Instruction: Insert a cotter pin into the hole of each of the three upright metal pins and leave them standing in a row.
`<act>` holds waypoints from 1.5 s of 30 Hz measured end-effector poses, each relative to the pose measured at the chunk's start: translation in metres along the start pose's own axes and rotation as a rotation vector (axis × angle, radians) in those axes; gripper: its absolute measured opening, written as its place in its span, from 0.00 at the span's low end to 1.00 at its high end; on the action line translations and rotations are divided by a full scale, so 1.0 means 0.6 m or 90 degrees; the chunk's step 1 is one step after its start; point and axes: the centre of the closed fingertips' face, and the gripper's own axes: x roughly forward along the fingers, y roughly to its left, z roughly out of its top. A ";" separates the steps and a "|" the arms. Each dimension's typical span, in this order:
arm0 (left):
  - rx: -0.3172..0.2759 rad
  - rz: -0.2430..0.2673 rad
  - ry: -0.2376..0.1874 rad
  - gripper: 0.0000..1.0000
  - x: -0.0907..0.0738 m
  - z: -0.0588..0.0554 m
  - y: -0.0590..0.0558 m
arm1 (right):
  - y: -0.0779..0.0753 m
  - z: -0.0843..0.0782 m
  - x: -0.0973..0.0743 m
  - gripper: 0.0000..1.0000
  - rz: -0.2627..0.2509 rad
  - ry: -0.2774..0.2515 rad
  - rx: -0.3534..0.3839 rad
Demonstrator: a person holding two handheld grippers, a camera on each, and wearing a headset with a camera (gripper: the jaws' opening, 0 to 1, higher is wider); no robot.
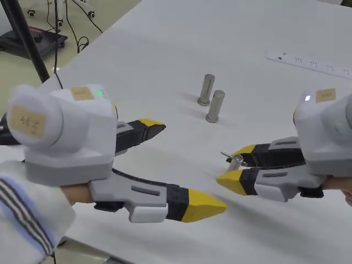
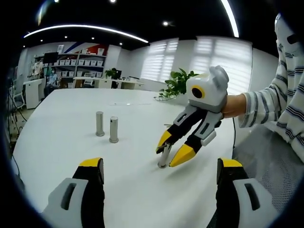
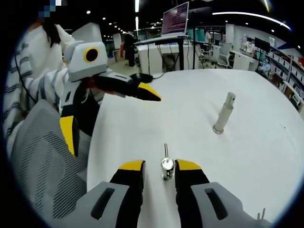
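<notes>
This is an open-plan office or lab. A broad white tabletop (image 1: 165, 49) carries a power strip (image 1: 308, 63), and a black stand (image 1: 27, 38) and loose cables (image 1: 77, 22) sit on the floor beside it. Around it are window blinds (image 2: 209, 52), a potted plant (image 2: 178, 83), shelves of storage bins (image 2: 78, 61), strip ceiling lights (image 2: 85, 29), desks (image 3: 156, 47) with a monitor (image 3: 175, 19), and a mesh office chair (image 3: 42, 156).

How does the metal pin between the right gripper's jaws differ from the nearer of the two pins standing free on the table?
The pin at the right gripper carries a cotter pin through its top; the free pin looks bare on top. The first stands between the jaws; the free pin stands clear, beside a third pin. Both are upright silvery cylinders on the white table.
</notes>
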 end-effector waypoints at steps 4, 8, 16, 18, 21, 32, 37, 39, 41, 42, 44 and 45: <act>-0.006 0.001 0.002 0.99 -0.001 -0.004 -0.004 | -0.001 -0.002 0.002 0.26 0.001 0.003 0.001; -0.012 0.005 0.006 0.99 -0.004 -0.011 -0.004 | -0.001 -0.003 0.005 0.25 0.001 0.006 -0.001; -0.014 0.007 0.008 0.99 -0.006 -0.012 -0.003 | -0.002 -0.001 0.008 0.23 0.002 0.002 0.004; -0.014 0.008 0.007 0.99 -0.006 -0.011 -0.002 | -0.005 0.001 0.007 0.20 0.000 0.000 0.006; -0.014 0.010 0.009 0.99 -0.006 -0.012 0.000 | -0.007 0.003 0.005 0.16 0.002 -0.006 0.010; -0.012 0.011 0.018 0.99 -0.009 -0.016 -0.001 | -0.009 0.012 0.008 0.15 0.001 -0.019 0.009; -0.009 0.015 0.016 0.99 -0.015 -0.013 0.001 | -0.009 0.013 0.008 0.14 -0.002 -0.021 0.007; -0.008 0.017 0.015 0.99 -0.018 -0.012 0.001 | -0.010 0.014 0.008 0.14 -0.005 -0.023 0.007; -0.010 0.018 0.020 0.98 -0.019 -0.015 0.001 | -0.011 0.014 0.008 0.14 -0.007 -0.024 0.006; -0.009 0.018 0.024 0.97 -0.020 -0.017 0.001 | -0.011 0.012 0.008 0.14 -0.007 -0.022 0.006; -0.010 0.017 0.030 0.97 -0.021 -0.020 0.001 | -0.010 0.010 0.009 0.14 -0.007 -0.018 0.001; -0.009 0.017 0.030 0.97 -0.021 -0.021 0.001 | -0.009 0.009 0.009 0.13 -0.006 -0.018 0.000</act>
